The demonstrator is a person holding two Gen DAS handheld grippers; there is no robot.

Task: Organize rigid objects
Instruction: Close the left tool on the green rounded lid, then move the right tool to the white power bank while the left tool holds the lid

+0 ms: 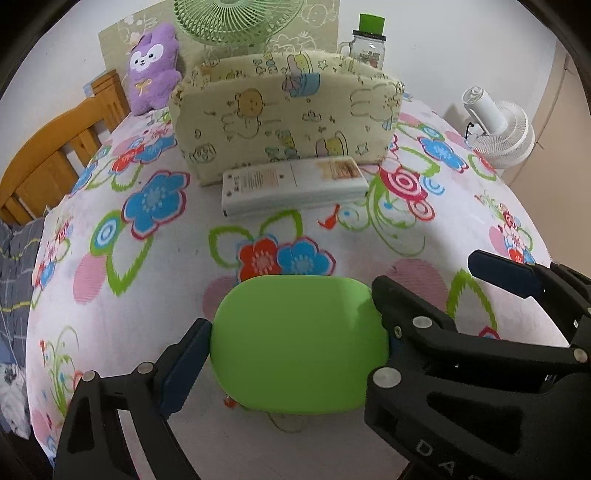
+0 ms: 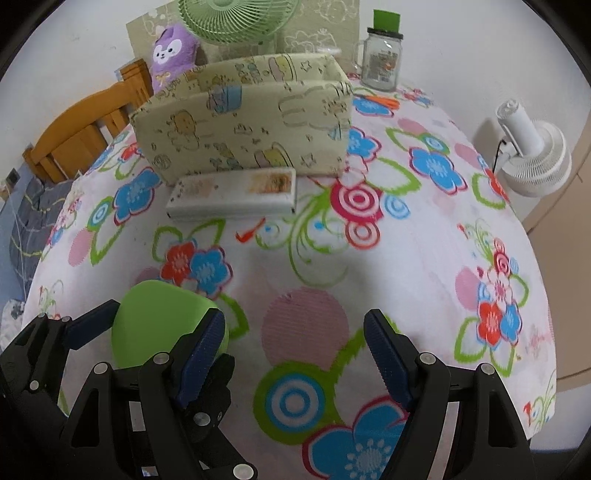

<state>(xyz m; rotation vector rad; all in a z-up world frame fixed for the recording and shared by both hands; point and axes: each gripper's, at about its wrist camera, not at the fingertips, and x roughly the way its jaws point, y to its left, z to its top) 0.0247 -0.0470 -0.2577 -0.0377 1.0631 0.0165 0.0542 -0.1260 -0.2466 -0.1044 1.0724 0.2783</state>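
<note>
A flat green rounded case [image 1: 299, 343] sits between the fingers of my left gripper [image 1: 291, 314], whose pads press its two sides; it hangs just above the flowered tablecloth [image 1: 184, 266]. In the right wrist view the same green case [image 2: 159, 317] shows at lower left. My right gripper [image 2: 295, 317] stands open beside it over the cloth, with nothing between its fingers. One of its blue fingers [image 1: 498, 273] shows at the right of the left wrist view. A long white box with a label [image 1: 295, 184] lies against a cartoon-print fabric bin [image 1: 288, 118].
Behind the bin are a purple plush [image 1: 151, 74], a green fan [image 1: 236, 18] and a glass jar with a green lid [image 1: 367, 44]. A white fan [image 1: 495, 129] stands off the table's right edge. A wooden chair [image 1: 55, 158] is at the left.
</note>
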